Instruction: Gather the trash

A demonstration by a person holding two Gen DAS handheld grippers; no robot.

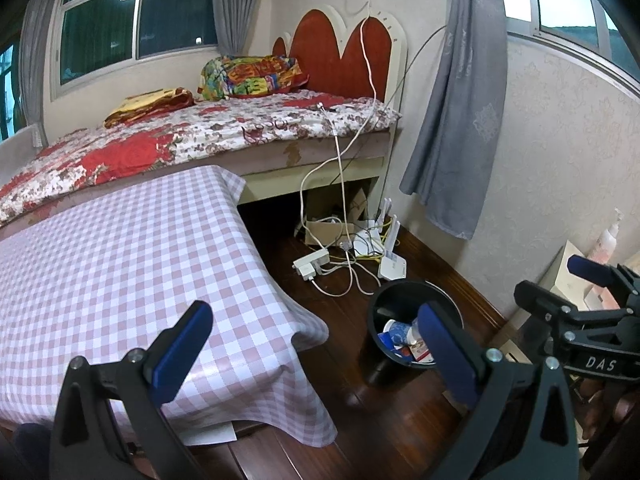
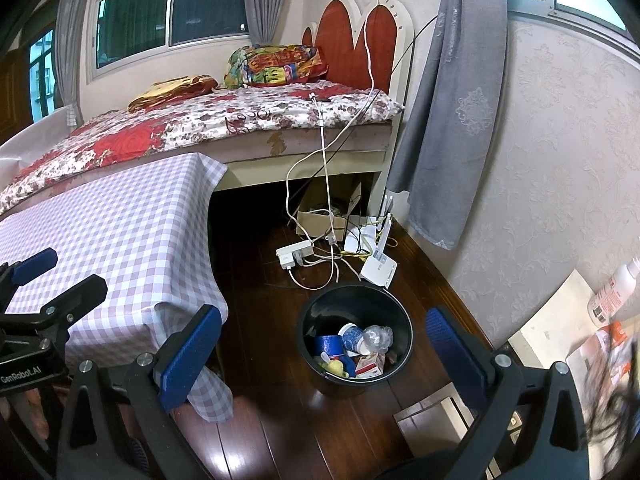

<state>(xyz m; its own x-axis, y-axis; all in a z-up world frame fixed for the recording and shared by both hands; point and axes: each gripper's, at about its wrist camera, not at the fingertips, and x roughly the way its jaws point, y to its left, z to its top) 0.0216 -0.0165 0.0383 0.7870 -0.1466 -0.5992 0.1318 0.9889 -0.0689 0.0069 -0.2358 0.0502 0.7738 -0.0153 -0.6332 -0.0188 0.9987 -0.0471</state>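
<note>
A black trash bin (image 2: 356, 372) stands on the dark wood floor. It holds trash: a blue-patterned paper cup (image 2: 353, 336), a crumpled clear bottle (image 2: 378, 336), a small carton (image 2: 370, 366) and something yellow. The bin also shows in the left wrist view (image 1: 374, 328). My right gripper (image 2: 324, 354) is open and empty above the floor in front of the bin. My left gripper (image 1: 312, 350) is open and empty over the table's corner. The right gripper shows at the right in the left wrist view (image 1: 568, 292). The left gripper shows at the left in the right wrist view (image 2: 52, 276).
A table with a pink checked cloth (image 1: 120, 264) stands left of the bin. Behind is a bed (image 1: 200, 132). A power strip (image 2: 294, 254), cables and a white router (image 2: 378, 266) lie on the floor. A cardboard box (image 2: 436, 416) and papers sit at right.
</note>
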